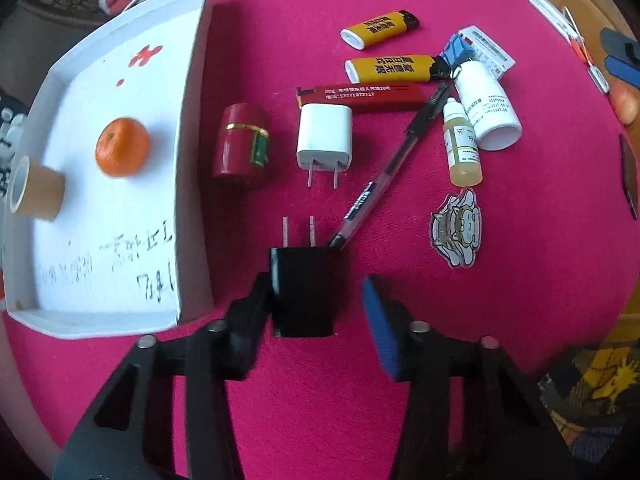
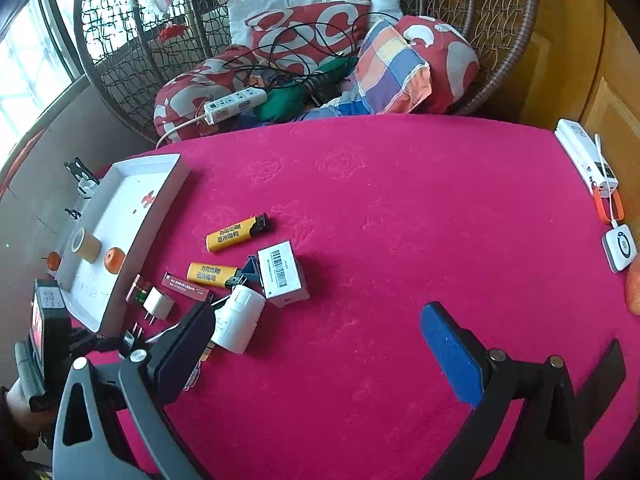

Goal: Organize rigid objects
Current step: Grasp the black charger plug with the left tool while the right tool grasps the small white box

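A black plug charger (image 1: 304, 292) lies on the pink cloth, prongs pointing away. My left gripper (image 1: 316, 284) straddles it. The left finger rests against its side, and the blue pad (image 1: 376, 320) on the right stands a small gap off it. Beyond it lie a white charger (image 1: 324, 136), a red tin (image 1: 240, 144), a black pen (image 1: 384, 176), a red lighter (image 1: 368, 98) and two yellow lighters (image 1: 392, 68). The white tray (image 1: 188, 120) at the left holds an orange (image 1: 122, 152) and a tape roll (image 1: 36, 192). My right gripper (image 2: 316, 312) is open above the cloth, its left finger beside a white bottle (image 2: 240, 320).
A dropper bottle (image 1: 462, 148), a cat sticker (image 1: 456, 228) and a small barcoded box (image 2: 280, 272) lie right of the pen. A power bank (image 2: 584, 156) and a small white device (image 2: 620, 246) sit at the table's right edge. A wicker chair with cushions (image 2: 320, 40) stands behind.
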A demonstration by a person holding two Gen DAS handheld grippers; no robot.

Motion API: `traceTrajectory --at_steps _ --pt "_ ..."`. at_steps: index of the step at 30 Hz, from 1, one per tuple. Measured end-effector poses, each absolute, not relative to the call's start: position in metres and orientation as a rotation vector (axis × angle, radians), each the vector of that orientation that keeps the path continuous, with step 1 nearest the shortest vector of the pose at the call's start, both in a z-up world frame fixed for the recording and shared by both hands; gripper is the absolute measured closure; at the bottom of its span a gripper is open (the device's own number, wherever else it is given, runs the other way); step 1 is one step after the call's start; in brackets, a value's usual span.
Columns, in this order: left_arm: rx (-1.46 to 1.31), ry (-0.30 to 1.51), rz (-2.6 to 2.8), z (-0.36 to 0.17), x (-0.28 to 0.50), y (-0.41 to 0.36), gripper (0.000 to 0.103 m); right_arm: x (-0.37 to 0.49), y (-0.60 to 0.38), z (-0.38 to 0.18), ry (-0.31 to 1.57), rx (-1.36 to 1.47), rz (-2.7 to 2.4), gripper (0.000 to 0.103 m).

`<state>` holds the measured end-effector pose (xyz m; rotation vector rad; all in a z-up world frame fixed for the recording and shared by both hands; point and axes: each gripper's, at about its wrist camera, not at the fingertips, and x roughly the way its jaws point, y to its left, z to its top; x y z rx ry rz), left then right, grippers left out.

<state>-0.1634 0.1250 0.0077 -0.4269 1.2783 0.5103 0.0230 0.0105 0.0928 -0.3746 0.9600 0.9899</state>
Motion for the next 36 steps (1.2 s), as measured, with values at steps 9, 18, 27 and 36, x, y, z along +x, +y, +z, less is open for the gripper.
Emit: traceTrajectory --at_steps 9,18,27,36 --pt "-0.530 1.242 0.538 0.008 -0.174 0.143 0.074 0.030 0.062 0.063 1.014 -0.533 1.026 0.003" --pt "-0.600 1.189 0.568 0.007 -0.192 0.142 0.074 0.027 0.093 0.030 1.071 -0.685 1.061 0.045" --pt "-0.615 1.156 0.587 0.011 -0.206 0.145 0.074 0.025 0.100 0.016 1.115 -0.715 1.106 0.070" --pt "-0.626 1.102 0.617 0.046 -0.214 0.129 0.074 0.033 0.061 0.056 1.107 -0.537 1.134 0.070"
